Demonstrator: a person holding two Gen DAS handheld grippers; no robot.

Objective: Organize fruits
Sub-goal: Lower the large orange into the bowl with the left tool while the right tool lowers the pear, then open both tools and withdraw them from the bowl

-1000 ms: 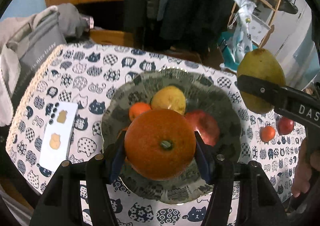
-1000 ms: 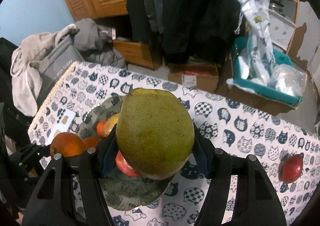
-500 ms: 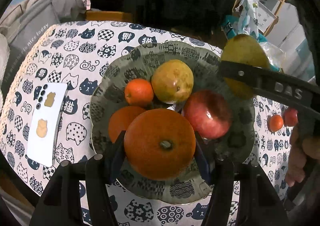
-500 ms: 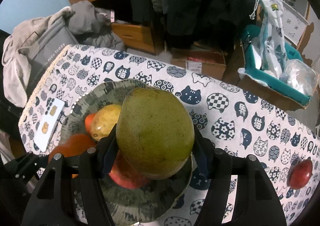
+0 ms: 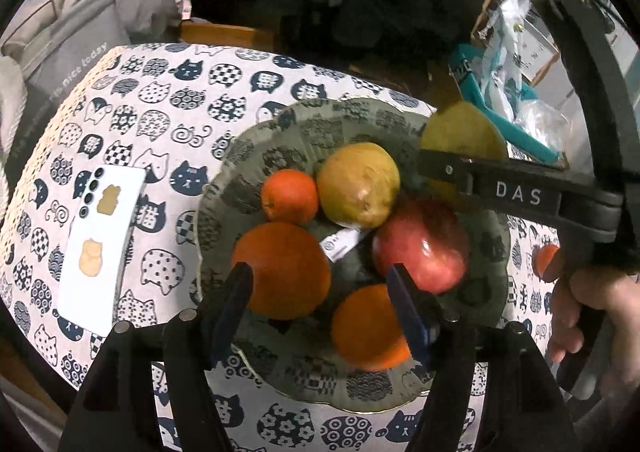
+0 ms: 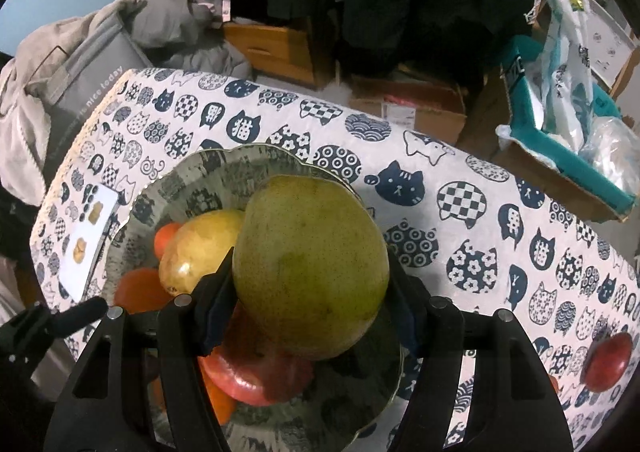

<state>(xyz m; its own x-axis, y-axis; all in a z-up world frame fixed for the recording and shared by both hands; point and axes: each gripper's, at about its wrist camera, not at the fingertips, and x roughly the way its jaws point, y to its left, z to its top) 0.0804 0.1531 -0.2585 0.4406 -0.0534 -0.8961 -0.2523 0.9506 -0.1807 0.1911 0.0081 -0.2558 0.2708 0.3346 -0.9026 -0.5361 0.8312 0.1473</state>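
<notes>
cluttered with hanging coats and cardboard boxes behind it, the room leaves the cat-print cloth covering the table (image 5: pixel 168 120) as the only tidy ground. on it sits the wide grey patterned plate (image 5: pixel 352 120), already crowded: a small orange mandarin (image 5: pixel 290 201), a yellow-brown pear (image 5: pixel 360 185), a red apple (image 5: pixel 420 244), a big orange on the left (image 5: pixel 282 270) and a second orange near the front rim (image 5: pixel 366 326).

the left hand-held gripper (image 5: pixel 320 300) is spreading its jaws, and neither pad seems to press on anything now; the front orange lies loose between and below them, though the fisheye makes that contact hard to judge. if it has no settled seat, it could roll over the shallow rim onto the cloth.

the right hand-held gripper (image 6: pixel 310 292) is clamped on a large green-yellow pear-shaped fruit (image 6: pixel 312 272), held above the far right of the plate, over the apple. the risk there is room: dropped from height or onto the apple's curve, it would likely slide, knock the pile and push something off. the two tools are also close, so a careless sweep could clip one against the other.

a white phone (image 5: pixel 100 244) lies flat just left of the plate, in the path of any runaway. a red fruit (image 6: pixel 608 362) waits well apart on the cloth.
</notes>
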